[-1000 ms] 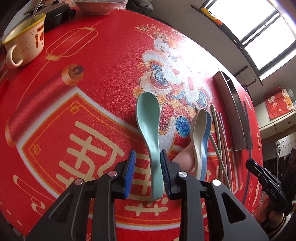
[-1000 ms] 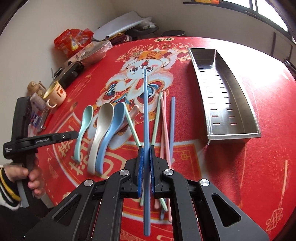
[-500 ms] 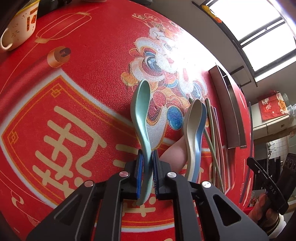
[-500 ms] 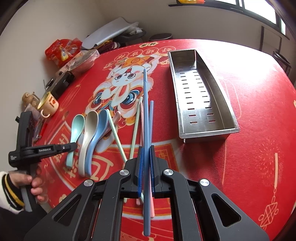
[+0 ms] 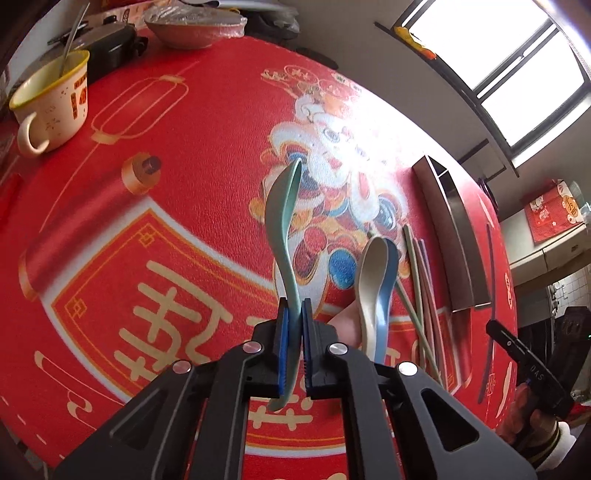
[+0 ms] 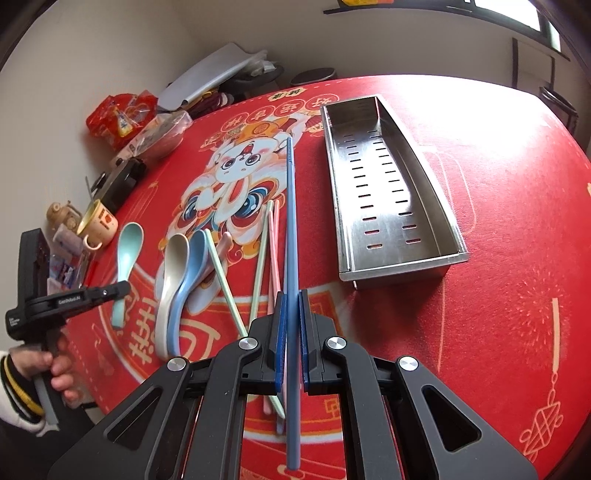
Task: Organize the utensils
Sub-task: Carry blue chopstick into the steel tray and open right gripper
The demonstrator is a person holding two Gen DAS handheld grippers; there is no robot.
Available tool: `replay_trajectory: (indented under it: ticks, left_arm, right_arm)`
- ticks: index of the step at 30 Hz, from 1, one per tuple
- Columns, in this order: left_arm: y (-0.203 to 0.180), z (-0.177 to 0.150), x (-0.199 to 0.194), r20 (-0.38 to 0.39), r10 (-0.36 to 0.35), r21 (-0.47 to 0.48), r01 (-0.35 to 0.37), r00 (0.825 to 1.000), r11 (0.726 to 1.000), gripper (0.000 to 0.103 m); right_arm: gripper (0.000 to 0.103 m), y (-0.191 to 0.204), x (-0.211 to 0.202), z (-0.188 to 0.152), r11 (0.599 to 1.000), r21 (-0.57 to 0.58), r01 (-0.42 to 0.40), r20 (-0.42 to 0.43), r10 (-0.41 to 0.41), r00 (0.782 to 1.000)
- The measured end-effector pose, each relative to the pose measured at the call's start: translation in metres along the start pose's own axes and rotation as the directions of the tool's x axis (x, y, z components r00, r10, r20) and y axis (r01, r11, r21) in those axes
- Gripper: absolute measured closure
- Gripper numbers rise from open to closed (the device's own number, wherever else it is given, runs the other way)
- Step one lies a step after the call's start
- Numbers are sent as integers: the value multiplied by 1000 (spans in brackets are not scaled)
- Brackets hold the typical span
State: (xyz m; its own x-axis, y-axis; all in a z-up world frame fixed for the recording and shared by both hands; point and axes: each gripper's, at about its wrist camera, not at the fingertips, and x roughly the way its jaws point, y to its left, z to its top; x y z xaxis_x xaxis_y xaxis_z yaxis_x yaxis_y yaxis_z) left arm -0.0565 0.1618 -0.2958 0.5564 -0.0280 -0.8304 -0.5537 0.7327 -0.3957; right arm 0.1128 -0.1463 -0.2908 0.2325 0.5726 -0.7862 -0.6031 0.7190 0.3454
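Note:
My left gripper is shut on the handle of a mint-green spoon and holds it above the red table; it also shows in the right wrist view. My right gripper is shut on a blue chopstick, held above the table and pointing away from me. A cream spoon and a blue spoon lie side by side on the cloth. Green and pink chopsticks lie beside them. A perforated steel tray stands to the right, with nothing in it.
A yellow-rimmed mug with a utensil in it stands at the far left. A covered bowl and a black box sit at the back edge. Snack bags and clutter line the far left side.
My left gripper closed on the mint-green spoon and lifted it off the cloth. My right gripper rose and drew back with the blue chopstick.

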Motion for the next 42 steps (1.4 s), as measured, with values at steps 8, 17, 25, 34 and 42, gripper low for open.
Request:
replay_trajectory:
  ticks: [8,17,25,34,42]
  left_arm:
    - [-28,29,-29,85,-36,11,35,996,999,97]
    - [-63,41,-31,114,-56,15,55,992,998,97]
    - [-81,45,-19,104,-65,17,63,992,998,97]
    - [-80,45,-15,96,-68,2,68,993,998,97]
    - [-85,43,-9,77,-86,6,86,993,996,97]
  right_arm:
    - [97,-33,-1,43,999,44,-2,23,1,1000]
    - [97,-54,41,114,1000,-5,21,21,-21,1000]
    - [97,-59,85,125,1000,27,7,-50,-6,999]
    - [97,-64,107,110,996,90,-9,-127,20,992]
    - [97,-65,116,103,992,124,-14,-185,37,982]
